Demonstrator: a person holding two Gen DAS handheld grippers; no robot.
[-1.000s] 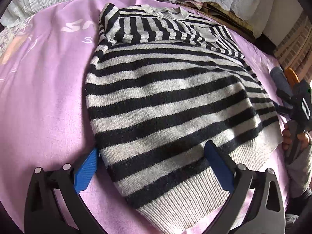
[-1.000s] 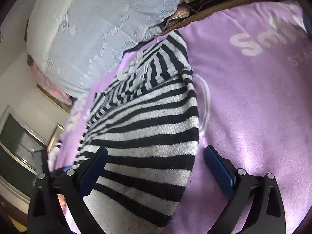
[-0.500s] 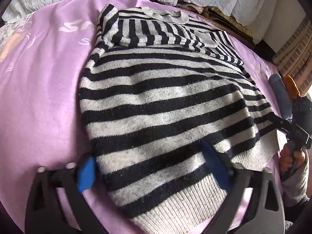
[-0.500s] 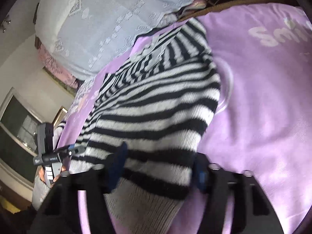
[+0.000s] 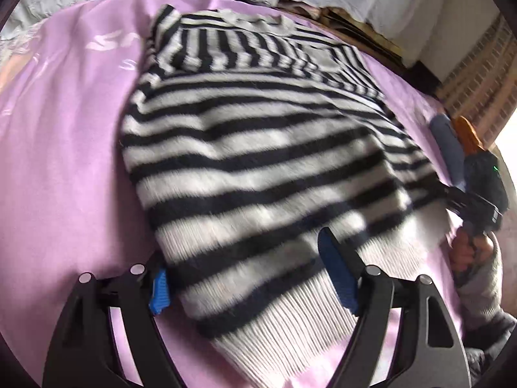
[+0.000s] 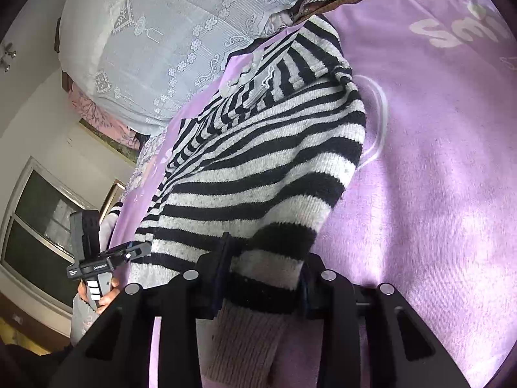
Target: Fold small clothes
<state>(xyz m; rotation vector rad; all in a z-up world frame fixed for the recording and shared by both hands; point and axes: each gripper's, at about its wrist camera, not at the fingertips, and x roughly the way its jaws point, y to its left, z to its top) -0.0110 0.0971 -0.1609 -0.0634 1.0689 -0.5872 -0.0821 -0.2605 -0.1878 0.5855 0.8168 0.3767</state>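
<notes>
A black-and-grey striped knit sweater lies on a purple bedsheet, collar at the far end, ribbed hem nearest me. My left gripper is open, its blue-padded fingers straddling the hem's left corner, the left pad partly under the cloth. In the right wrist view the sweater bunches up between the fingers of my right gripper, which is shut on the hem's right corner. The right gripper also shows in the left wrist view, and the left one in the right wrist view.
A pale blue embroidered cover lies at the head of the bed. White lettering is printed on the sheet. A rolled blue cloth and an orange item lie at the bed's right edge. A window stands beyond the left side.
My right gripper has closed on the right hem corner, bunching the cloth. My left gripper has moved forward over the left hem corner, still open.
</notes>
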